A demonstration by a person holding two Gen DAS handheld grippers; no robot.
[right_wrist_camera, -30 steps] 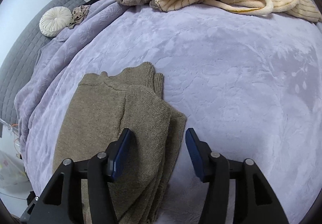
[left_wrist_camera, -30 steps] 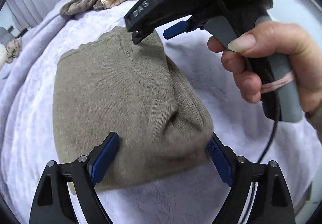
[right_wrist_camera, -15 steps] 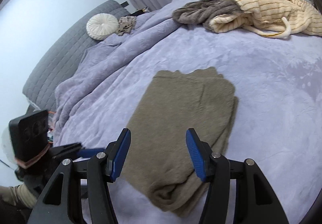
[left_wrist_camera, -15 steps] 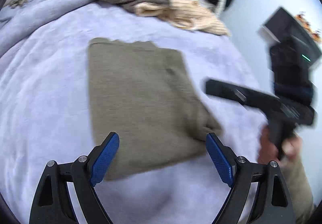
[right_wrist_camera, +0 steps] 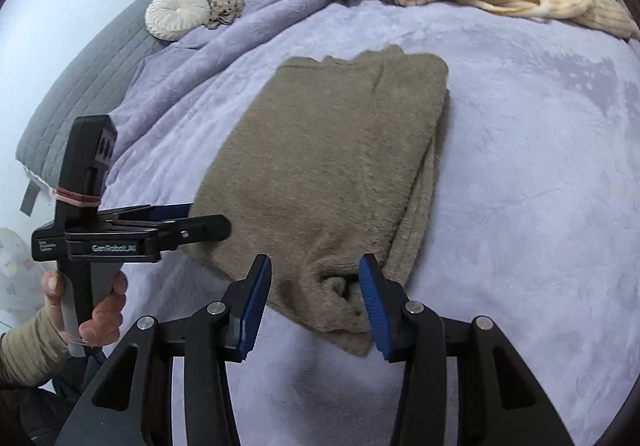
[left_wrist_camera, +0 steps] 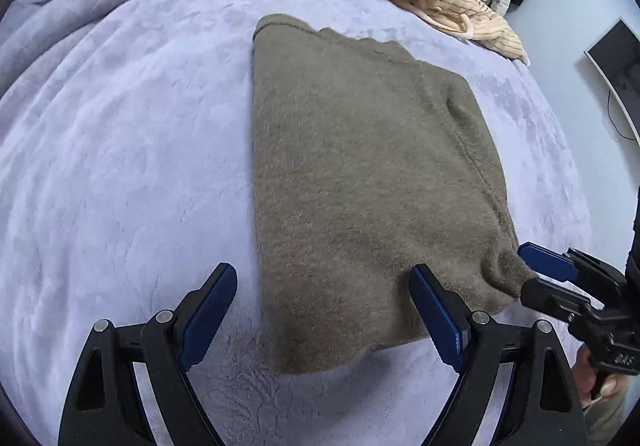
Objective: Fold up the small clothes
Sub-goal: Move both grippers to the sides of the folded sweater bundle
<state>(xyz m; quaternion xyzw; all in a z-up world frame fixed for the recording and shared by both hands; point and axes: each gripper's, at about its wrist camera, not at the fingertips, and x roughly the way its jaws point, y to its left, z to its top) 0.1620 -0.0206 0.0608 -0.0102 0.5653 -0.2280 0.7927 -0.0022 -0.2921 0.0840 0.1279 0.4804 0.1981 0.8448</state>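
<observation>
Left tongs [left_wrist_camera: 322, 310] spread wide over my folded sweater's [left_wrist_camera: 360, 173] near edge; right tongs [right_wrist_camera: 316, 300] closing, its near corner between them, not yet pinched.

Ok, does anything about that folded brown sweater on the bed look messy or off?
Mostly neat, but the near right corner of the sweater bunches into a lumpy pucker, and layers on its right edge are staggered rather than flush. The right gripper is closing around that corner.

Lavender-blanketed bed [right_wrist_camera: 540, 185], grey headboard [right_wrist_camera: 80, 85], pale walls.
</observation>
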